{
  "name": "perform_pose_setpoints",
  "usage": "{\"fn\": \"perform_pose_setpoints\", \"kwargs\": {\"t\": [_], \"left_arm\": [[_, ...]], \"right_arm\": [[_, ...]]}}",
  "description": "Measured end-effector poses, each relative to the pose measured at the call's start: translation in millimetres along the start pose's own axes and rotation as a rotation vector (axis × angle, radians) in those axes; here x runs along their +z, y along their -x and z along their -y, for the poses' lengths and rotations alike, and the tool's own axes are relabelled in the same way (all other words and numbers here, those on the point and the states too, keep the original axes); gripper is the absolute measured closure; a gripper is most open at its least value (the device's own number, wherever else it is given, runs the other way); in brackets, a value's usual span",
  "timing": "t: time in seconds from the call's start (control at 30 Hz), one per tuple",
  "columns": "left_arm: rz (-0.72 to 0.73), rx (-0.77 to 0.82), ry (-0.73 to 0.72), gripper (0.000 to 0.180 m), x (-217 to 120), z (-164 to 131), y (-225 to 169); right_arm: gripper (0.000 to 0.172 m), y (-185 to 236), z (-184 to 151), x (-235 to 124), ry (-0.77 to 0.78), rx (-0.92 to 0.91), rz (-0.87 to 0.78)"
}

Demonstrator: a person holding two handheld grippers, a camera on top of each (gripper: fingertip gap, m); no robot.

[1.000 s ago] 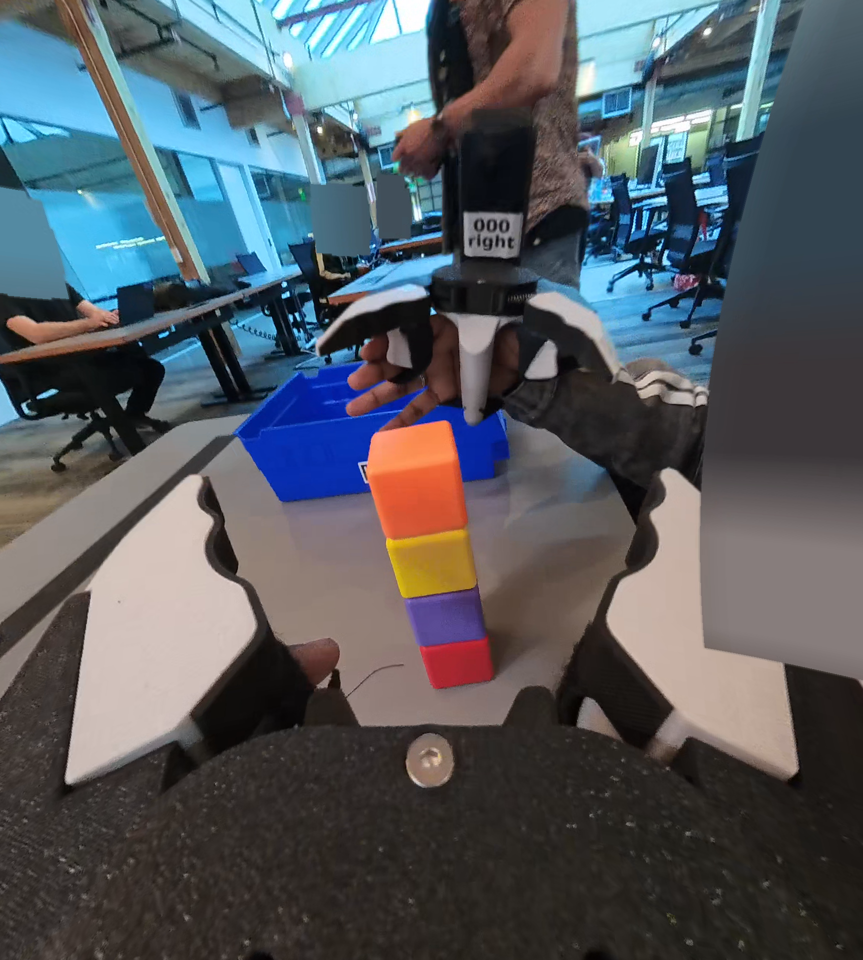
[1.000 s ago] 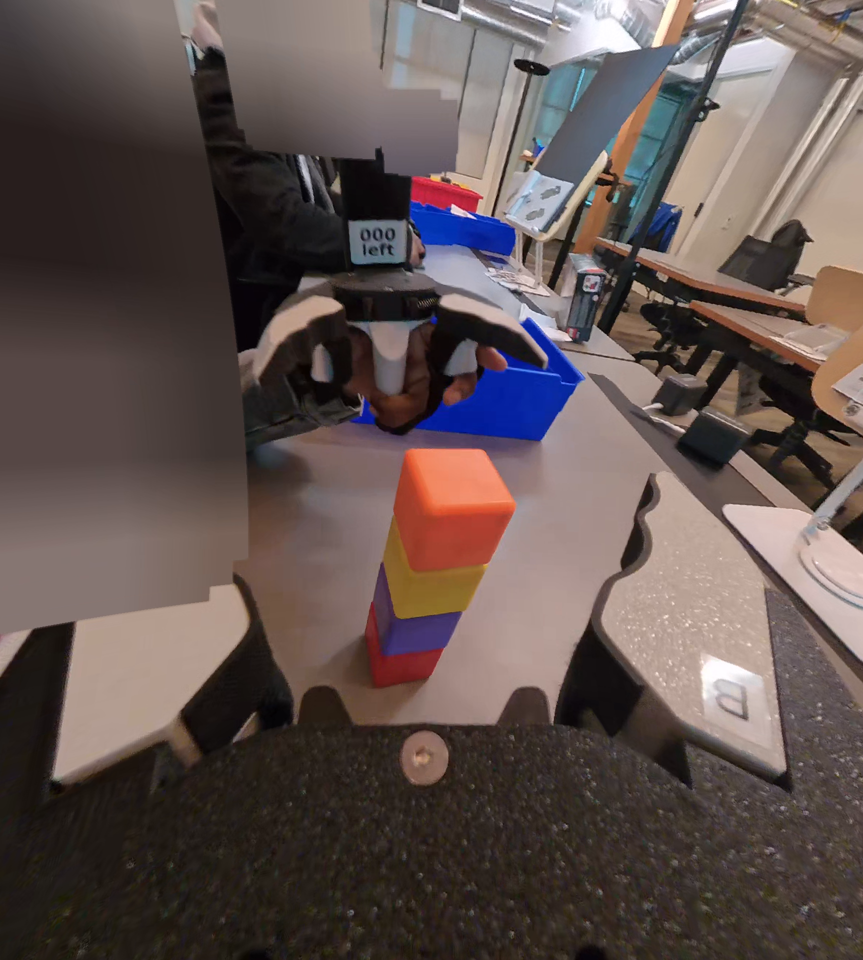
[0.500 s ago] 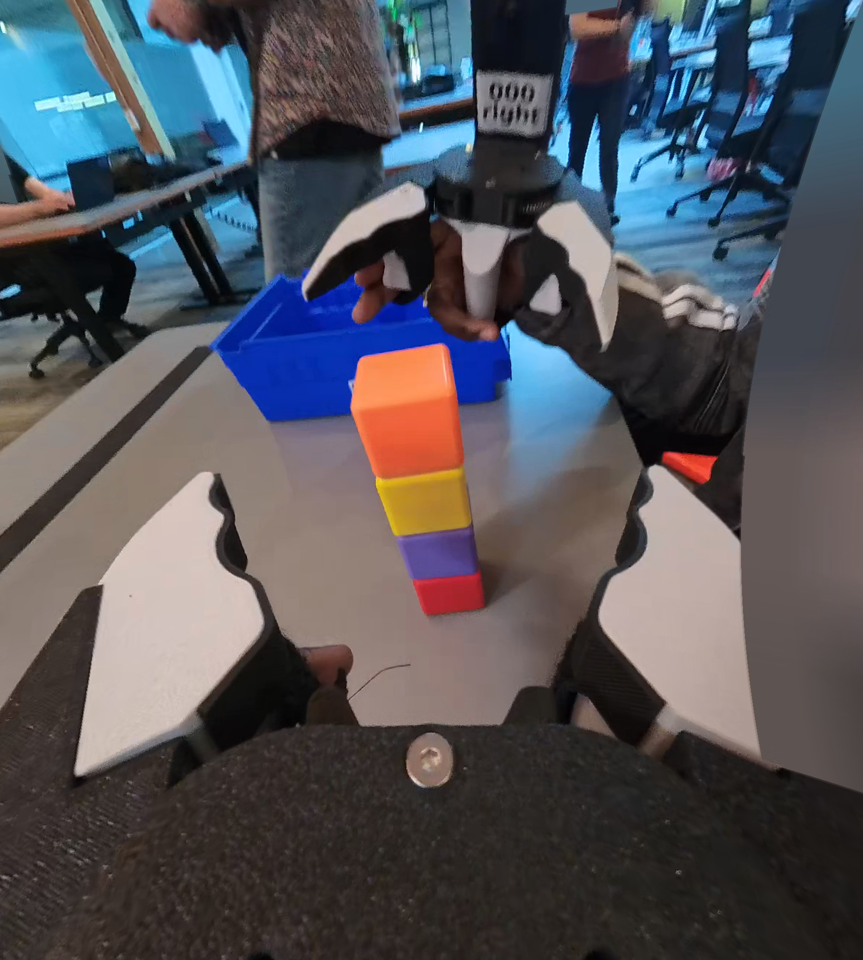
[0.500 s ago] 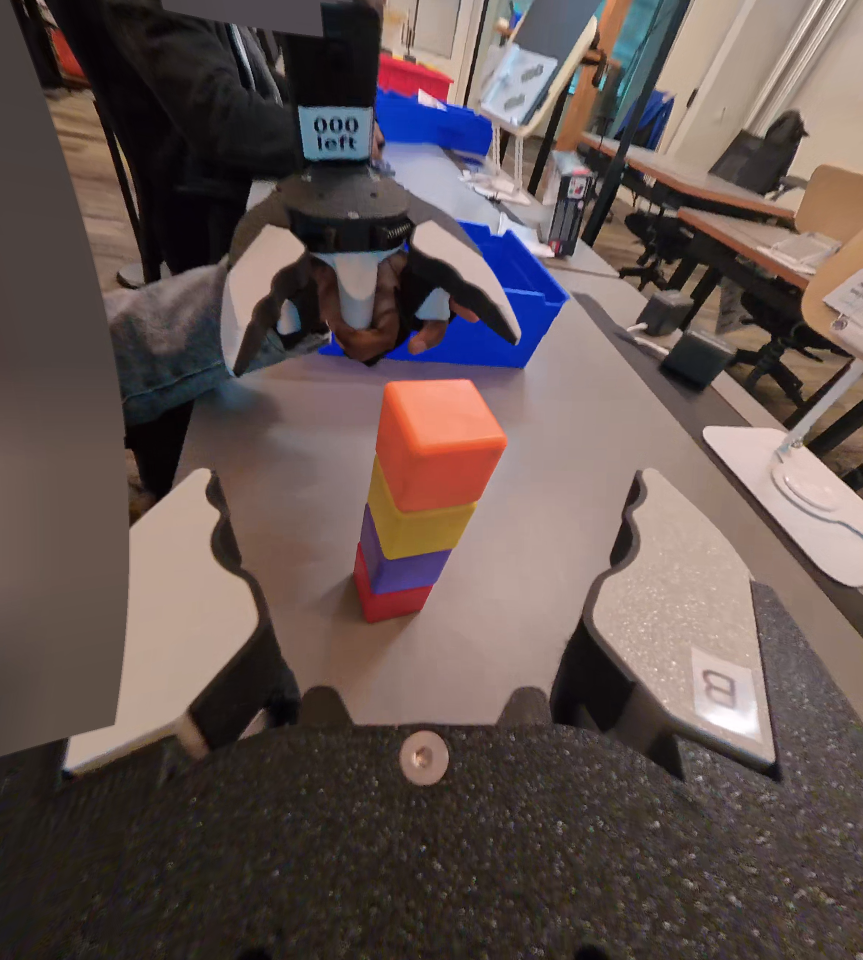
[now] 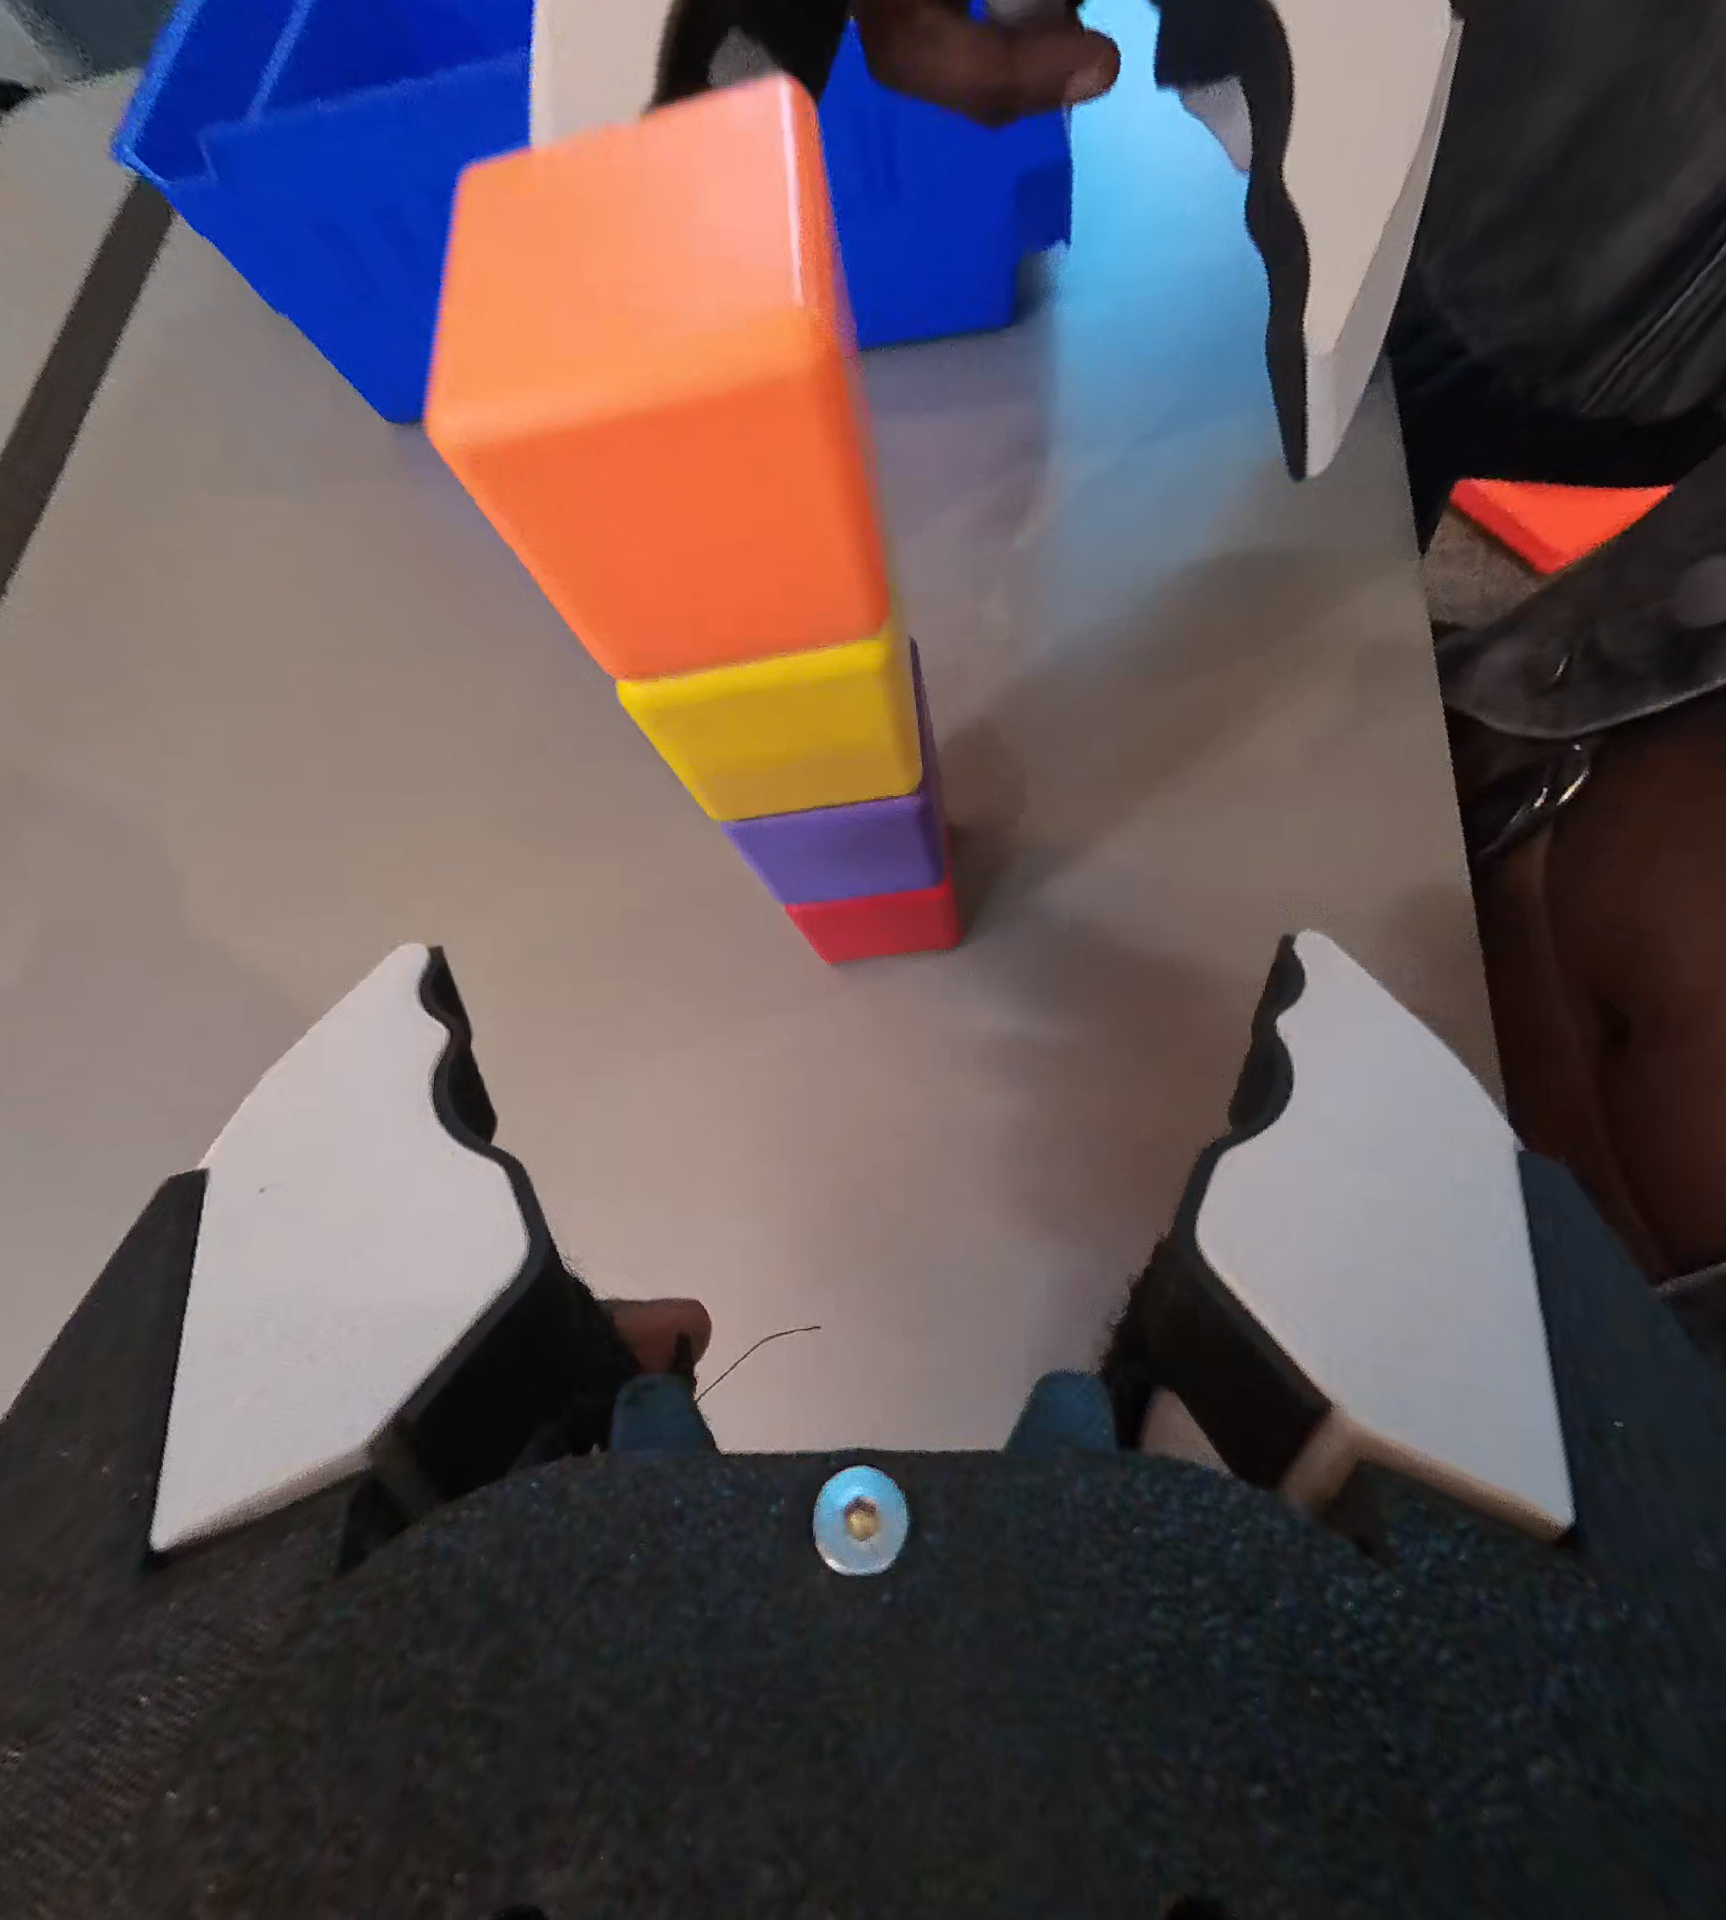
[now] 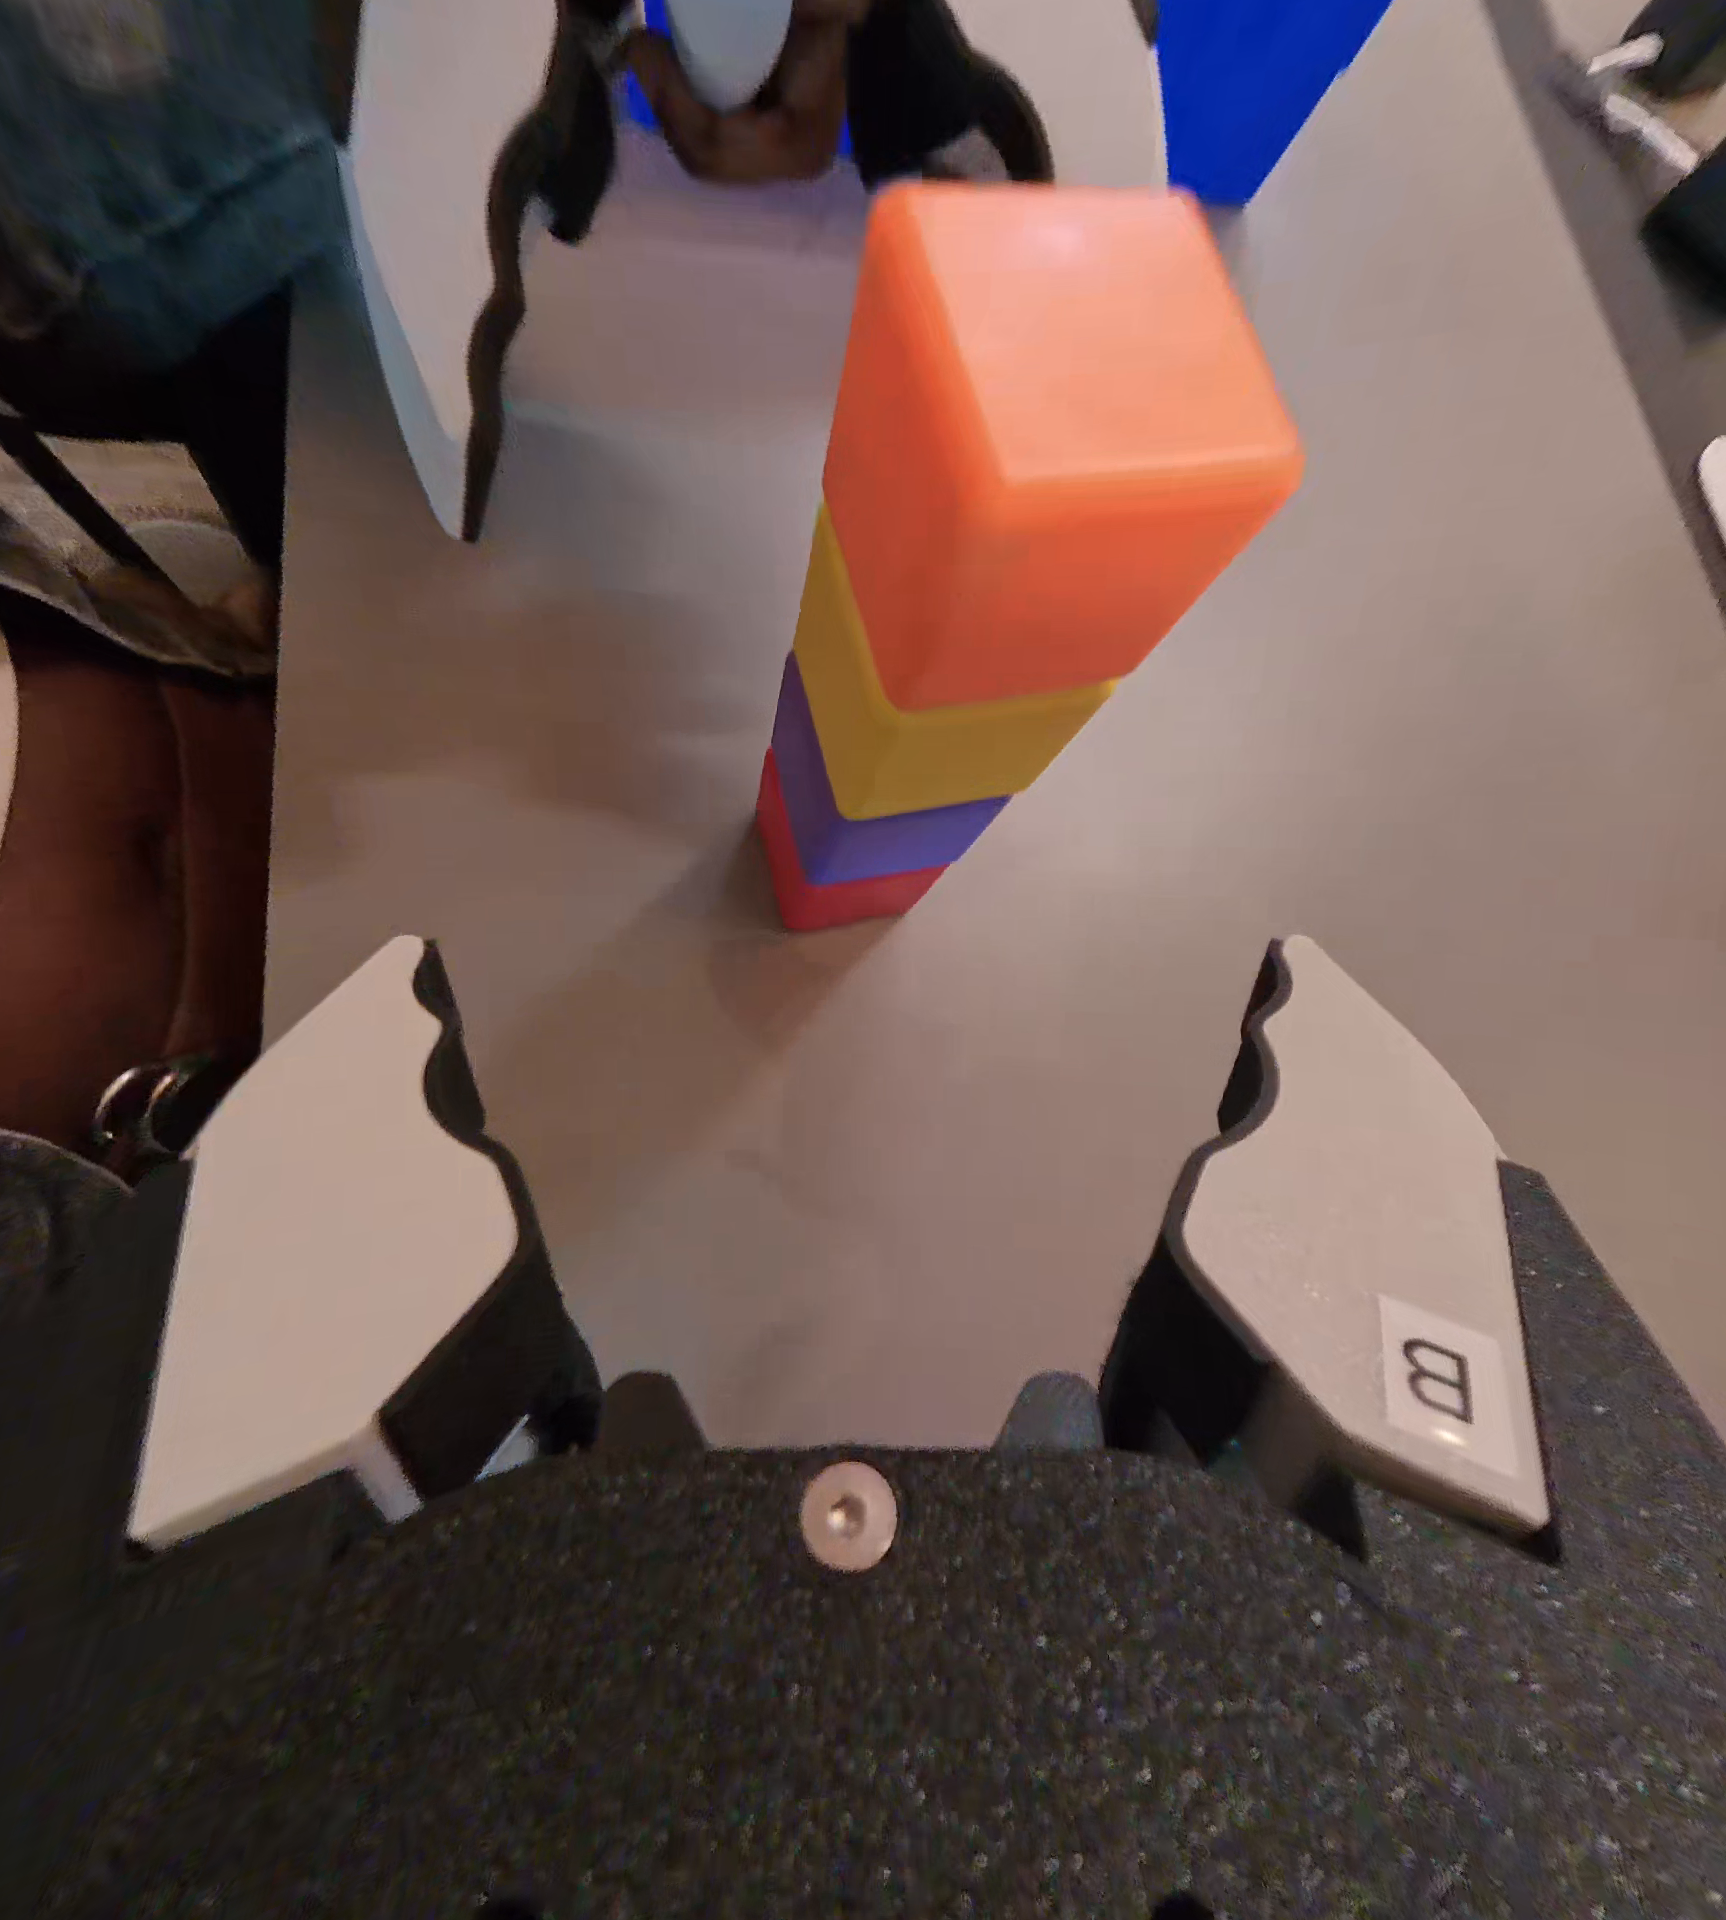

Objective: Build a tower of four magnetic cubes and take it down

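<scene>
Orange, yellow, purple, red cubes point(image 5: 786, 717) stand stacked upright; both tongs point(image 5: 854, 951) point(image 6: 843, 945) gape apart, bare.

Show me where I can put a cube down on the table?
Bare grey table lies left of the cube tower, up to the dark strip; also between the tower and the near jaws. It's crowded behind the tower by the blue bin.

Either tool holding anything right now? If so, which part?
Nothing held. The left tool and the right tool are both wide open with only bare table between their fingers; the four-cube tower stands free beyond the fingertips.
</scene>
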State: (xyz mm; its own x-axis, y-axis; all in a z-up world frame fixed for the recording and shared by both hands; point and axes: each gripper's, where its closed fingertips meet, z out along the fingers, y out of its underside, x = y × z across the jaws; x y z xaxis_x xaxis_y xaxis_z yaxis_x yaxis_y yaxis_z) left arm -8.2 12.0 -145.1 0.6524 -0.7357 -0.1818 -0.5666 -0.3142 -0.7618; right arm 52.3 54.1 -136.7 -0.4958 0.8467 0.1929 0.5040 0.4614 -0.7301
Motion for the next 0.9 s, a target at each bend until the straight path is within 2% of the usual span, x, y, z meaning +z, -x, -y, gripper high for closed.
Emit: {"fn": "perform_pose_setpoints", "kwargs": {"t": [0.17, 0.33, 0.53, 0.9], "left_arm": [[-0.042, -0.003, 0.099, 0.041, 8, -16, -7], [-0.055, -0.006, 0.089, 0.043, 10, -15, -8], [-0.027, -0.022, -0.074, 0.044, 1, 9, 0], [0.035, -0.082, -0.426, 0.046, -28, 57, 17]], "right_arm": [[0.03, 2, -19, 6, 0.114, 0.008, 0.011], [0.029, 2, -22, 10, 0.117, 0.006, 0.02], [0.029, -2, -3, 4, -0.01, 0.006, 0.013], [0.03, -11, 52, -27, -0.39, 0.043, -0.02]]}}
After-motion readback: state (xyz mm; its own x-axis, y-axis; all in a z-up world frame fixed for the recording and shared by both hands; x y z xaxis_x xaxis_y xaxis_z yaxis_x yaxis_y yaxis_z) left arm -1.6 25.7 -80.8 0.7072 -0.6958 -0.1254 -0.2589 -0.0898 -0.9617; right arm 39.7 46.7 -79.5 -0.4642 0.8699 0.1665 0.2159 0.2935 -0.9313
